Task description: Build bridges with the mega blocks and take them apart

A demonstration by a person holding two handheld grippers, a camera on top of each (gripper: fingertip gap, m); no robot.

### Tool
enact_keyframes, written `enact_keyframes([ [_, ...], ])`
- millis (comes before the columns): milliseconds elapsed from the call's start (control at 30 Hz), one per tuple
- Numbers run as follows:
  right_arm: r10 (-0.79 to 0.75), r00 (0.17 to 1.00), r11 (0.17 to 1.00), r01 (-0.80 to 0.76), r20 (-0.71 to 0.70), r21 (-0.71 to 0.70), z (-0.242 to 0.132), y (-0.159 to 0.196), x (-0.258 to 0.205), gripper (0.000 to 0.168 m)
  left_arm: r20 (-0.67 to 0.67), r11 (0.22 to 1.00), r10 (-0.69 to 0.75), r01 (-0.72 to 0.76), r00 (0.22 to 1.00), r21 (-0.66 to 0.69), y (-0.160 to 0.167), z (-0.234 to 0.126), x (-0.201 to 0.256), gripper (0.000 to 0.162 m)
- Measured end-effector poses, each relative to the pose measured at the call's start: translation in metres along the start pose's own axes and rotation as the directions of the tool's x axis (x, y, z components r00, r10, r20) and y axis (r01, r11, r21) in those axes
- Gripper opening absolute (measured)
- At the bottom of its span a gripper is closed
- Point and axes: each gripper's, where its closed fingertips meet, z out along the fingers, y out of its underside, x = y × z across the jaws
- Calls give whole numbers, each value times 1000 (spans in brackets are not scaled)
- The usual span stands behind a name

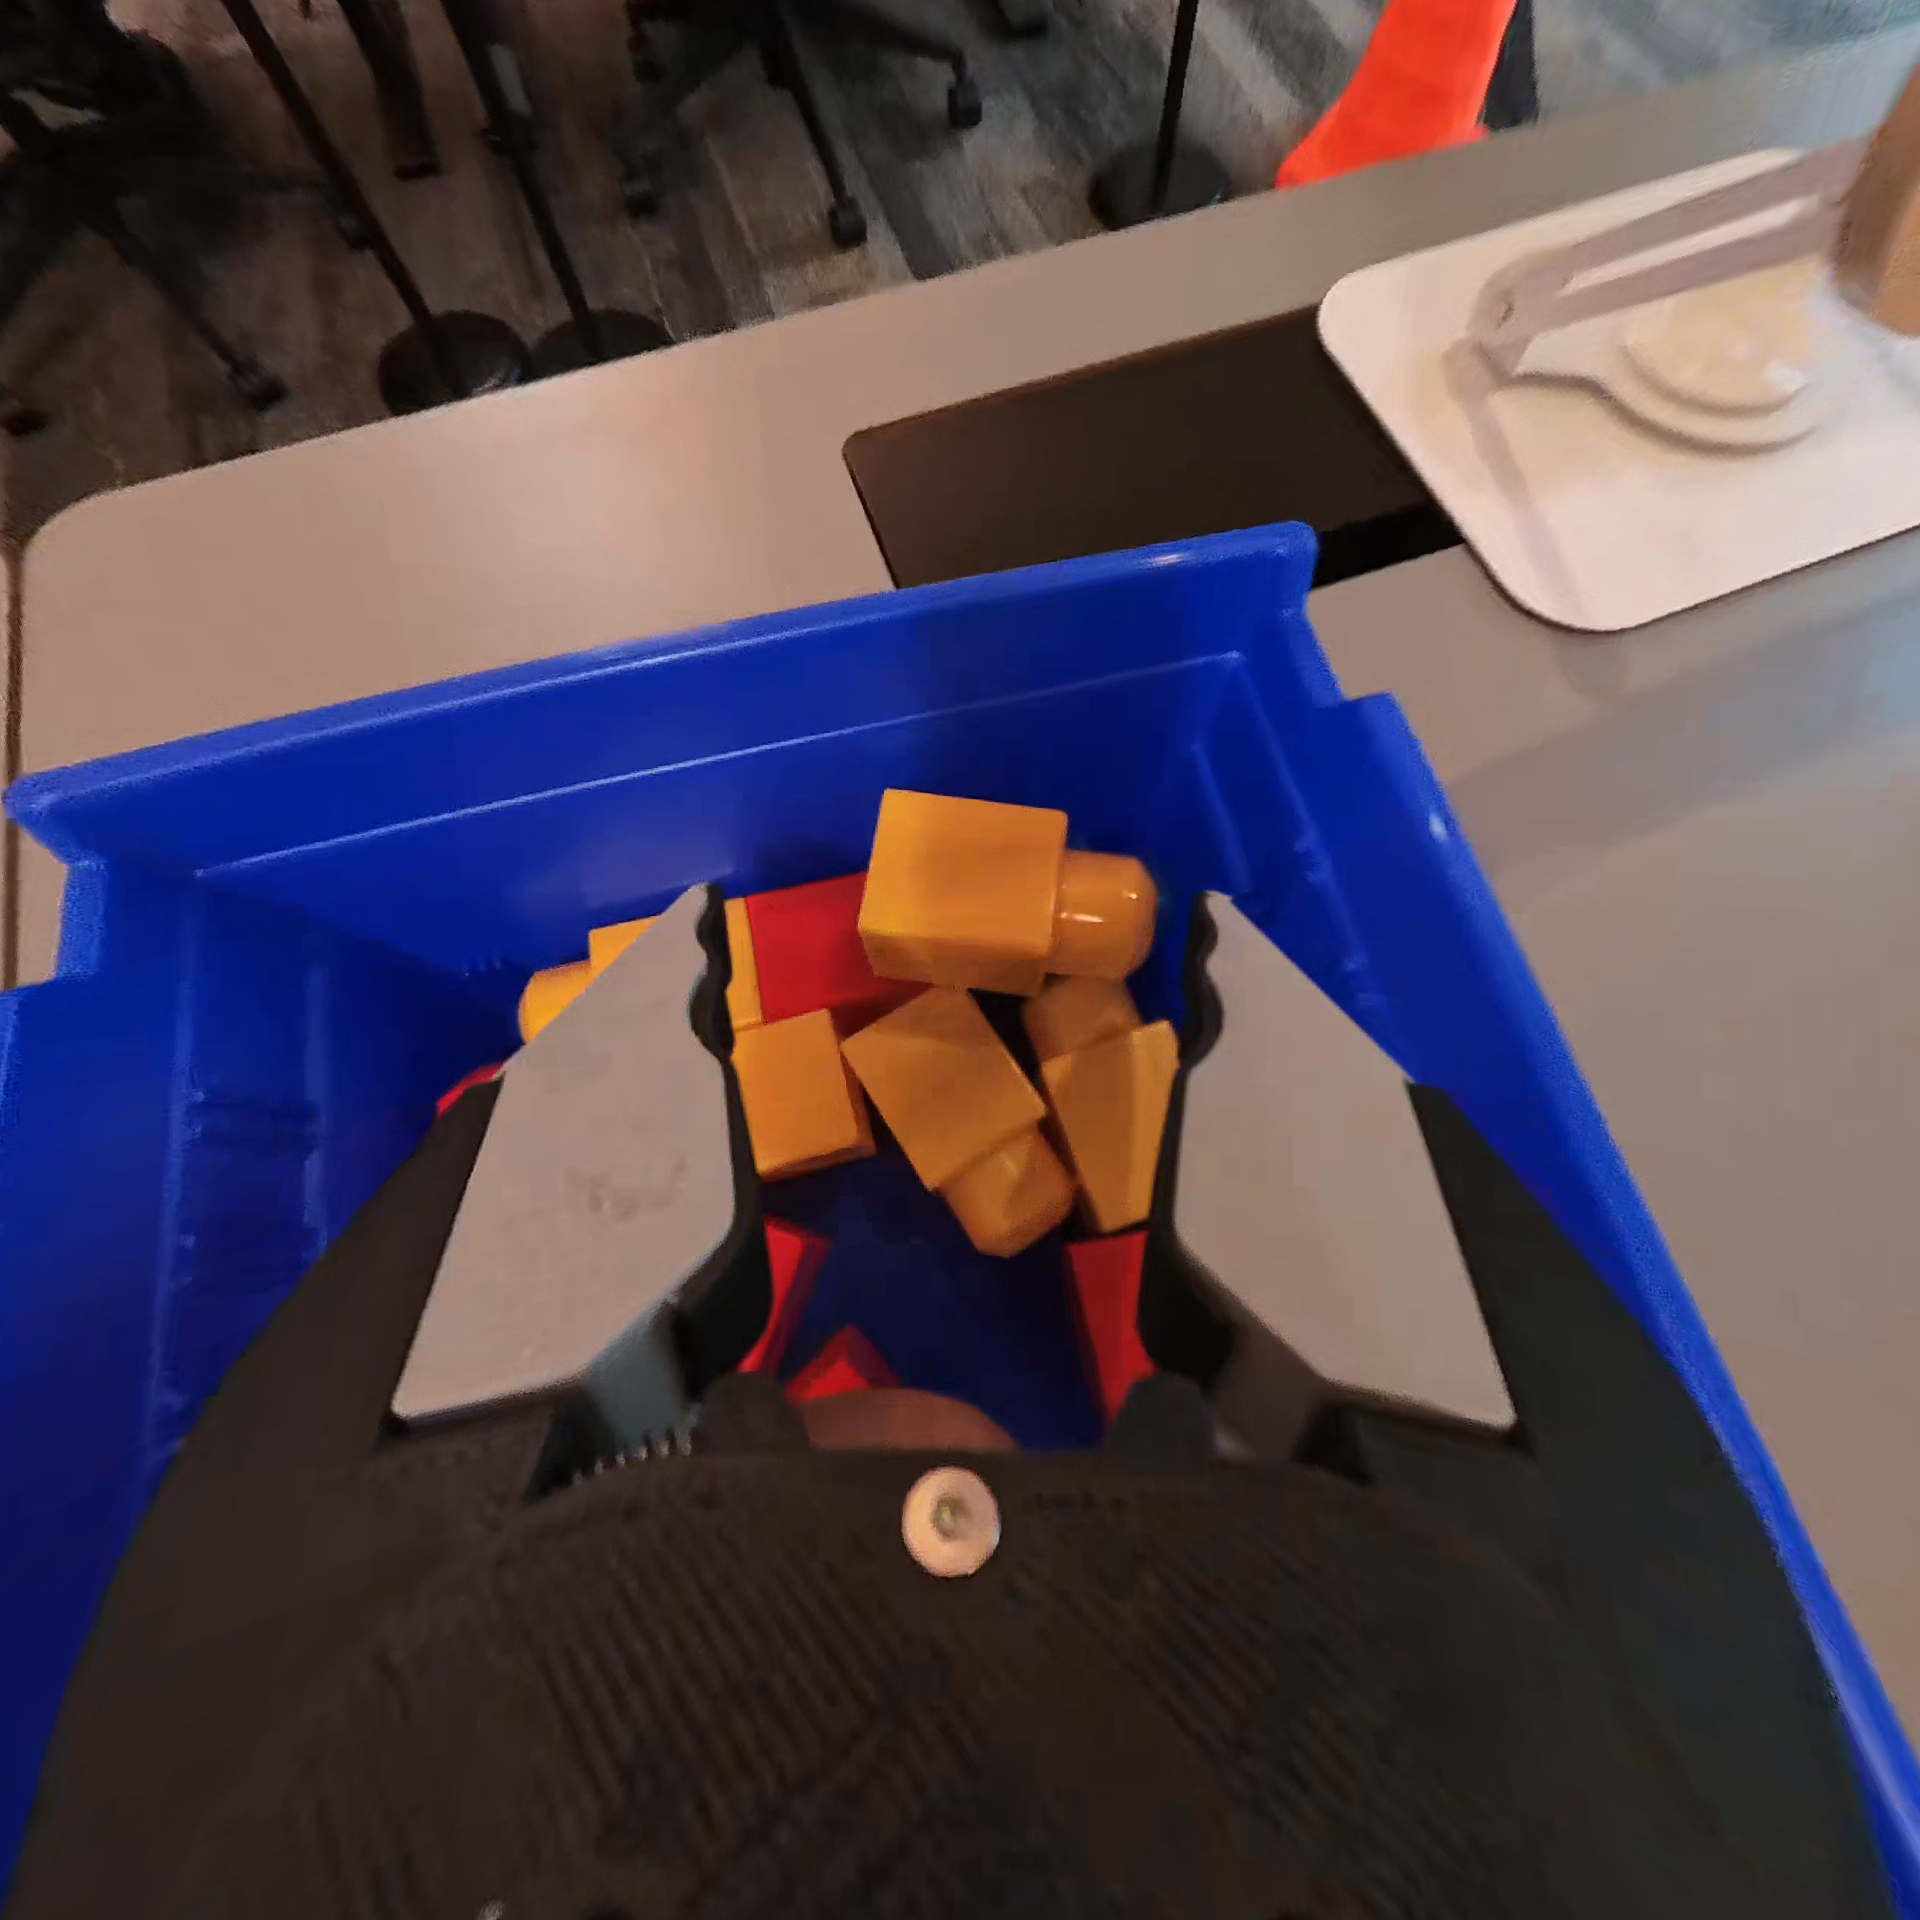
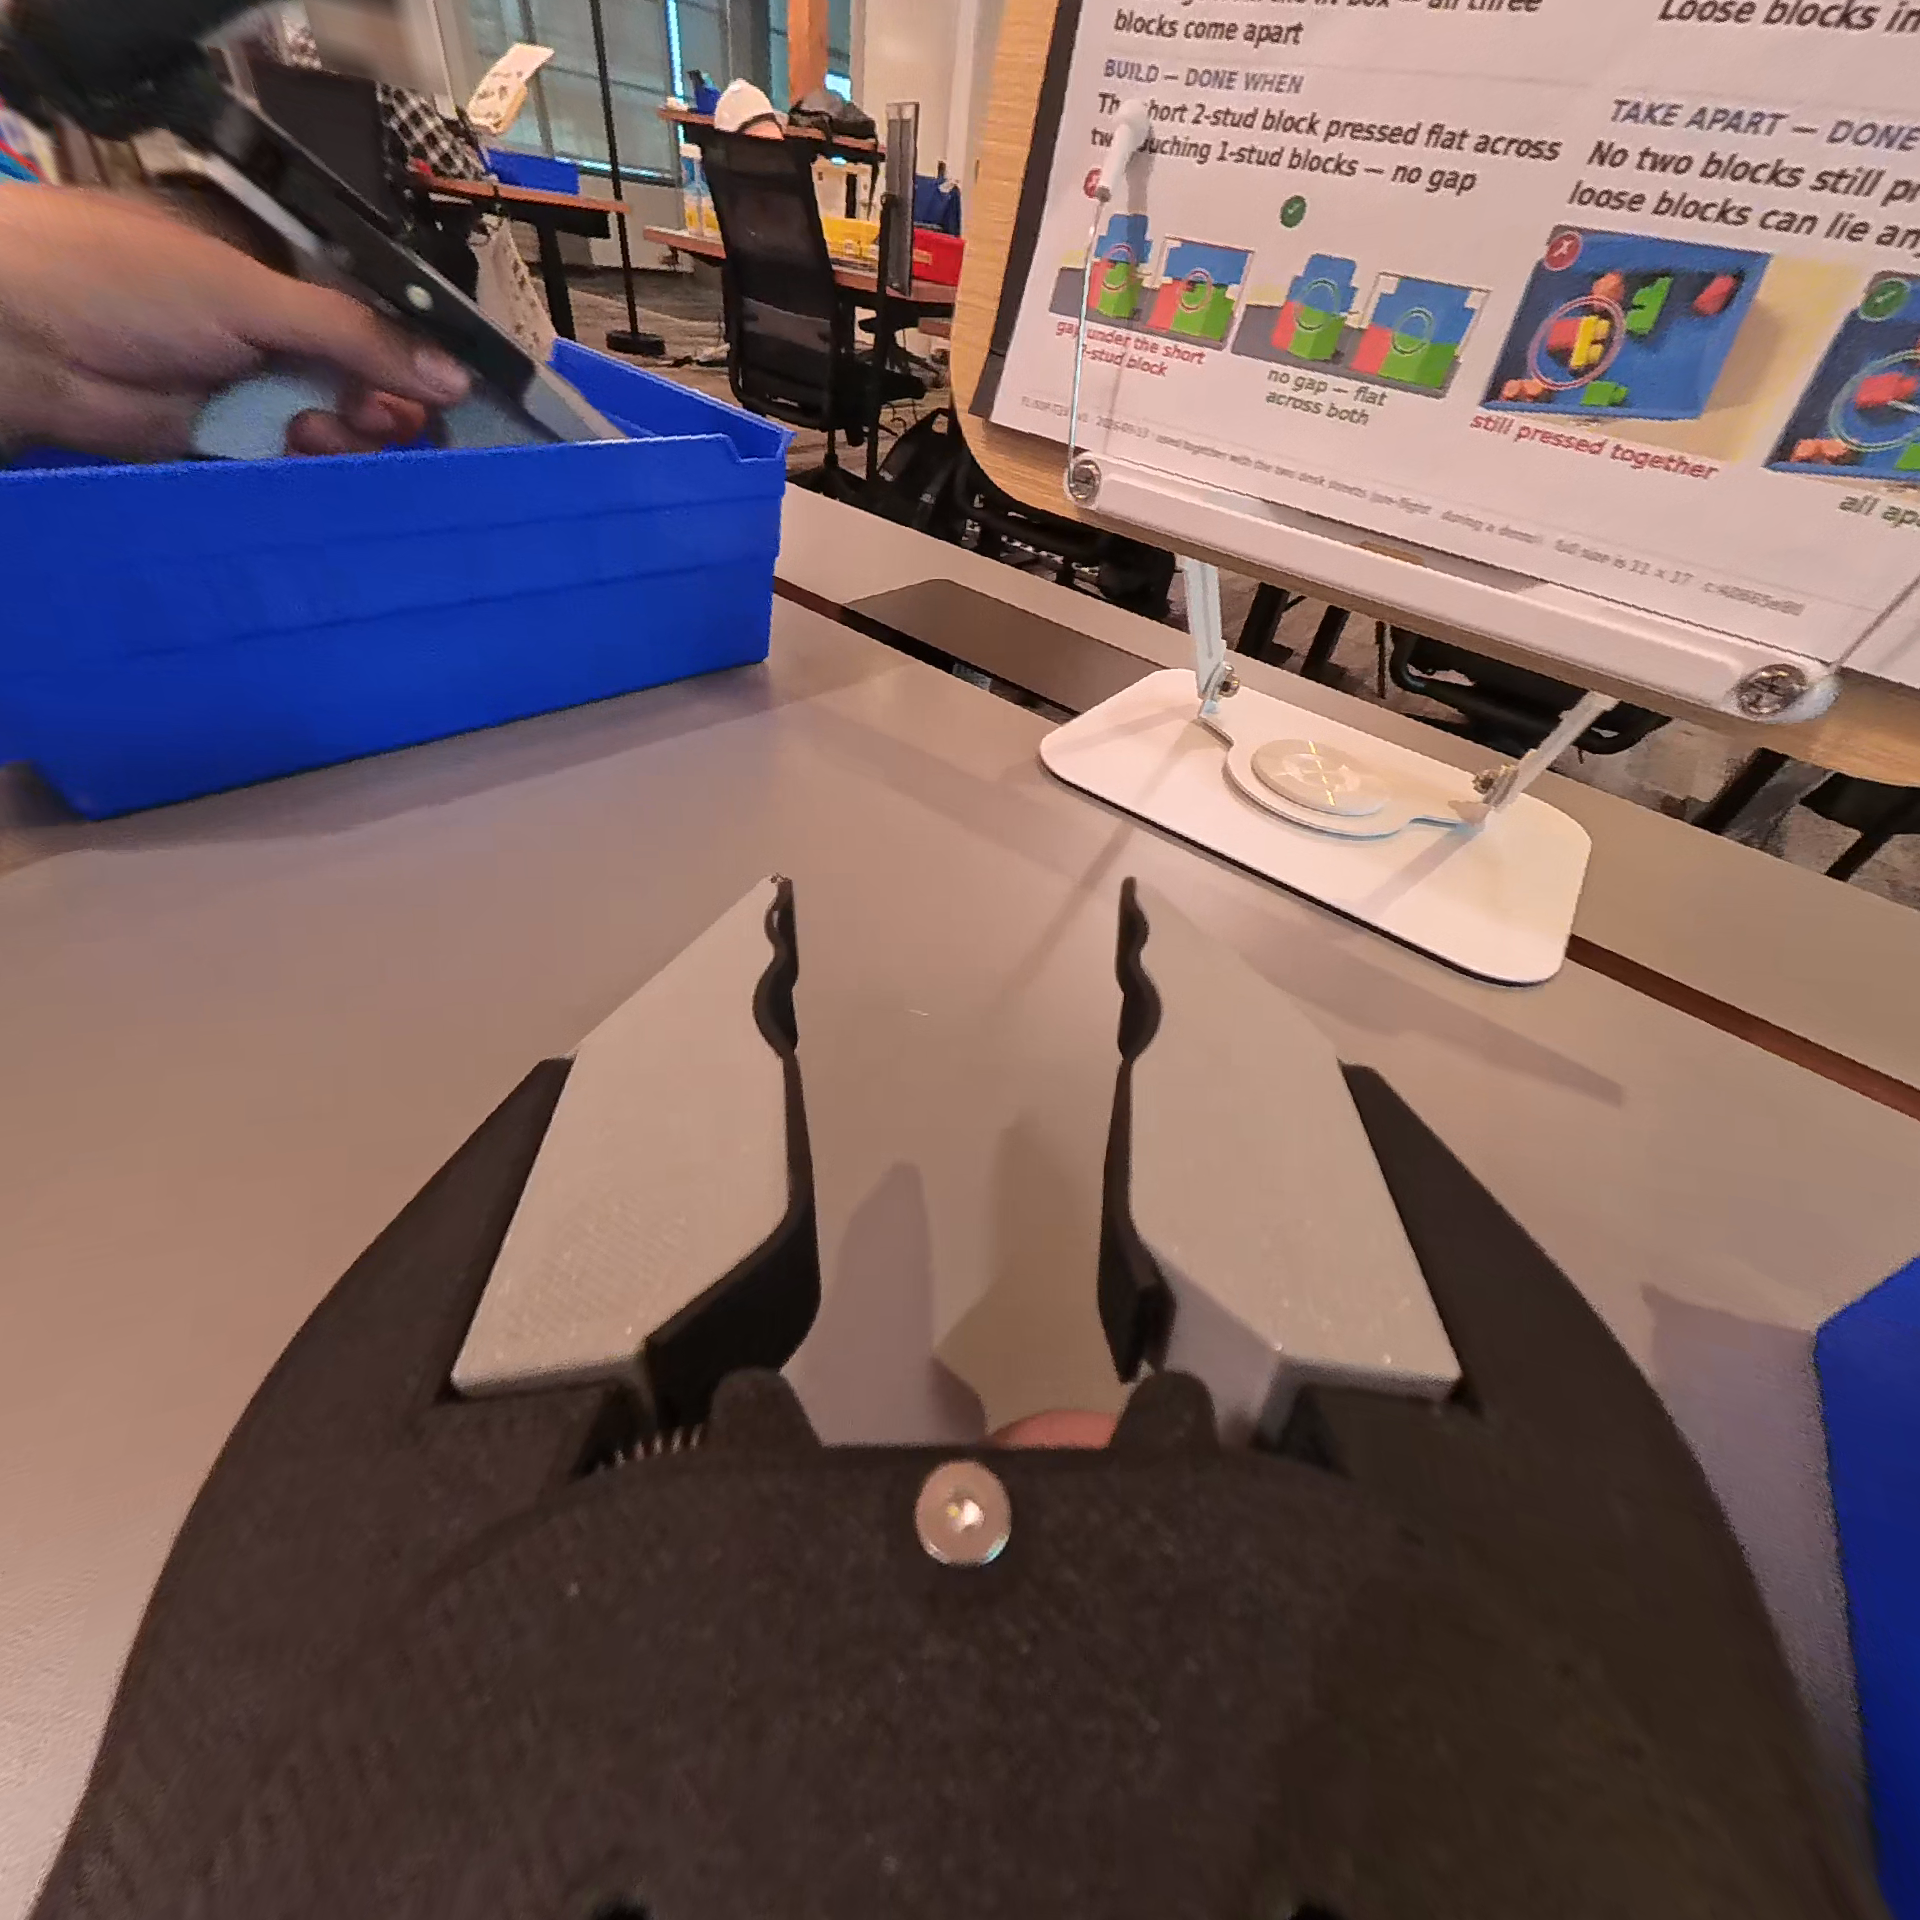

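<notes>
grey surface (image 2: 520, 1039) under everything, office chairs and desks behind. blue bin (image 1: 727, 727) on it, holding a loose heap of yellow blocks (image 1: 966, 894) over red blocks (image 1: 805, 951). left gripper (image 1: 951, 940) dipped into the bin, fingers (image 1: 623, 1039) spread wide, heap lying between the tips, nothing clamped. right gripper (image 2: 954, 904) low over bare surface, well apart from the bin, fingers parted and holding nothing. white stand (image 2: 1320, 821) with an instruction sheet (image 2: 1455, 260) just beyond. blue corner (image 2: 1870, 1558) at right edge.
</notes>
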Motion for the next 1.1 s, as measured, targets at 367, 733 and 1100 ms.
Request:
enact_keyframes([
  [367,39,999,999,-39,27,16,1,-3,-4,58,16,996,85,-85,996,-10,2,15,0,40],
  [733,-5,998,999,2,60,43,-4,-11,-15,57,-210,911,-40,122,977,394,-64,-111,45,39],
  [1100,-95,966,988,62,241,142,-23,-30,-55,61,-616,924,143,119,775,363,-17,-159,248,39],
])
